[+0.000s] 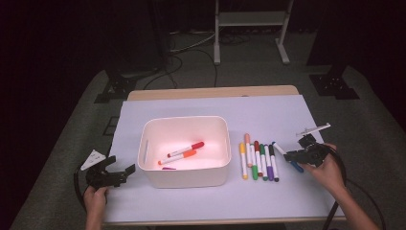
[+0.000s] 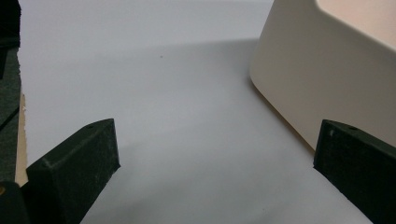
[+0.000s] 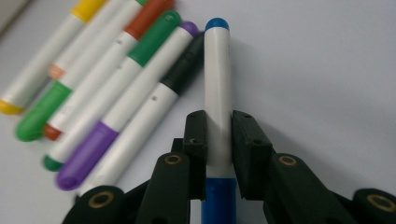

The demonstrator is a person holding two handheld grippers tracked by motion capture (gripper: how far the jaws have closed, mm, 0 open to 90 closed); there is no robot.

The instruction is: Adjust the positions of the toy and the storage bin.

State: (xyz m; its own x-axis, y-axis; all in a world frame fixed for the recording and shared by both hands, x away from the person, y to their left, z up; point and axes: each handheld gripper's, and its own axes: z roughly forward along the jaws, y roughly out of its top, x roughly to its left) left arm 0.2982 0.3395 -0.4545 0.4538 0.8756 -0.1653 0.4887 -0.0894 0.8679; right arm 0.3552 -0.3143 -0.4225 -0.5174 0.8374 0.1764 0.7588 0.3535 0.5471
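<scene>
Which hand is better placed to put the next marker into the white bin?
Right. The right gripper is shut on the blue marker beside the row of markers. The left gripper is open with nothing between its fingers, left of the white bin.

The room is dark all round, with light falling mainly on the counter (image 1: 210,92), a pale wooden top whose far edge shows beyond a large white sheet (image 1: 268,115) spread over it. Grey carpet (image 1: 72,139) covers the floor on either side. Behind the counter stands a white metal frame (image 1: 249,21) on two legs, and black cables (image 1: 191,50) trail across the floor near it. Dark stand bases (image 1: 115,88) sit at the left and right, well apart.
</scene>
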